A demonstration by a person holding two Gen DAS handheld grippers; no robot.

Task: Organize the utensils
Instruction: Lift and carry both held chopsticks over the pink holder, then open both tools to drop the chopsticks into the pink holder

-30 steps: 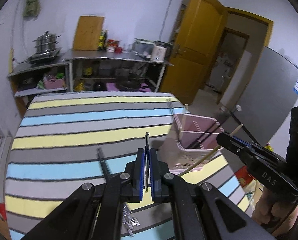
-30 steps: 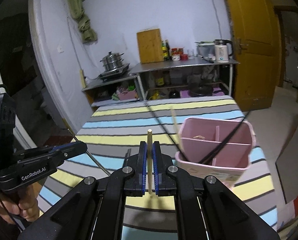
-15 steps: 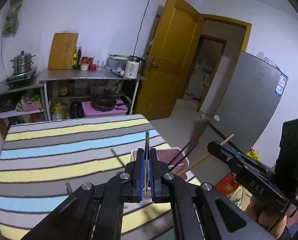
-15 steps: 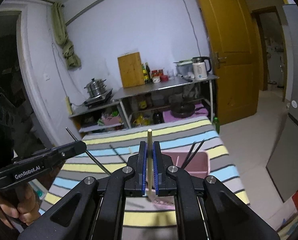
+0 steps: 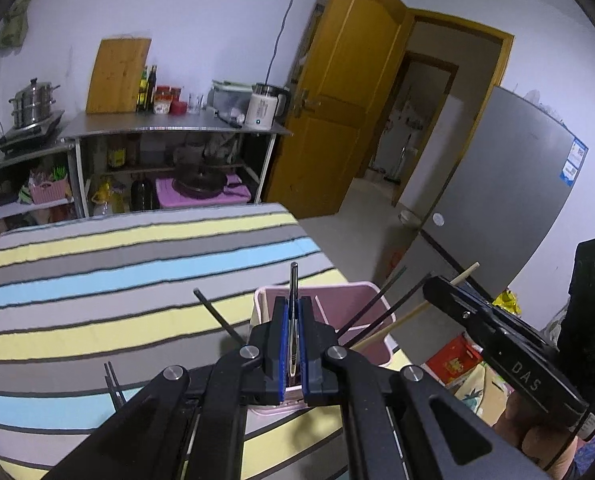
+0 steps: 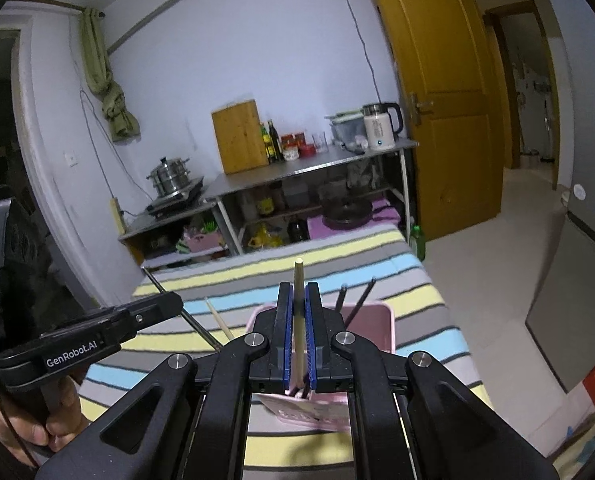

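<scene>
My left gripper (image 5: 293,344) is shut on a dark metal chopstick (image 5: 294,284) that stands upright over the pink utensil holder (image 5: 361,300). My right gripper (image 6: 300,336) is shut on a light wooden chopstick (image 6: 298,280), also over the pink holder (image 6: 377,328). Black chopsticks (image 5: 381,296) lean out of the holder to the right. Each gripper shows in the other's view: the right one (image 5: 437,286) and the left one (image 6: 173,302). A dark chopstick (image 5: 213,312) slants beside the holder.
The holder stands near the right edge of a table with a striped cloth (image 5: 137,264). Two dark utensils (image 5: 111,380) lie on the cloth at the left. Behind are steel shelves (image 5: 169,128), a yellow door (image 5: 349,100) and a grey fridge (image 5: 509,184).
Both grippers rose and tilted up, then came back down over the pink holder. Each keeps its chopstick clamped. The holder now lies right under both grippers.
</scene>
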